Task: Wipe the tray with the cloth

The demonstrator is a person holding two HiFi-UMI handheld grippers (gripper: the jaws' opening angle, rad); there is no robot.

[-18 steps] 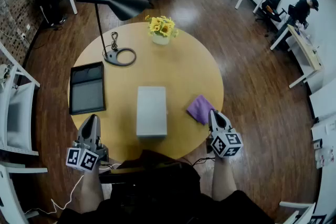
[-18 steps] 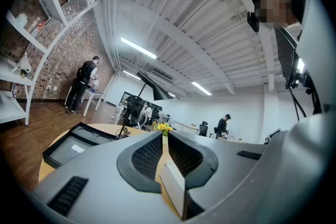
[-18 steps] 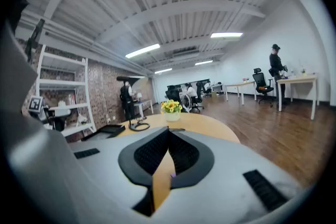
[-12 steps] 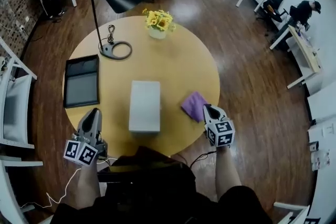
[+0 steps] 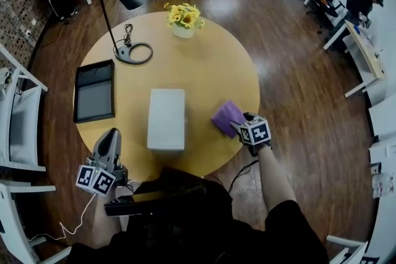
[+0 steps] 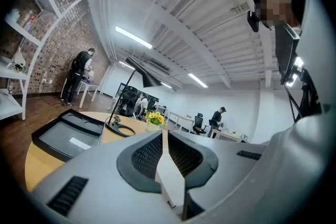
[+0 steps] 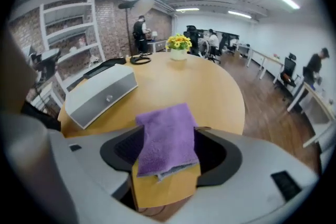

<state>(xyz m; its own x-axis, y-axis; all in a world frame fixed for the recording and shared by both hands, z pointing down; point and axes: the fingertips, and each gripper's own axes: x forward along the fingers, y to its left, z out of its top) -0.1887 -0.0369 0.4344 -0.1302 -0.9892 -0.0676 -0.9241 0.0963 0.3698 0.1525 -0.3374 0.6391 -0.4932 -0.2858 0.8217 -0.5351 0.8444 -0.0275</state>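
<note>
Since the earlier frames, the right gripper [image 5: 242, 127] has pushed forward from the near table edge and tipped down over the cloth [image 5: 226, 117], while the left gripper [image 5: 109, 144] has stayed by the edge. Seen from the right gripper [image 7: 167, 153], the jaws stand wide apart and straddle the near end of the cloth [image 7: 168, 136]; the pads do not look pressed on it yet. The cloth is a soft purple terry rectangle, folded, and its long side runs straight away from the jaws toward the middle of the round wooden table [image 5: 204, 71], so a close here would likely pinch the short near edge. The left gripper [image 6: 164, 150] has its jaws closed on nothing and points level. The tray [image 5: 94, 91], a flat black rectangle with a raised rim, lies well apart at the table's left, with a smooth grey box [image 5: 166, 119] between it and the cloth. The left hand is nearer the tray, the right nearer the cloth.
</note>
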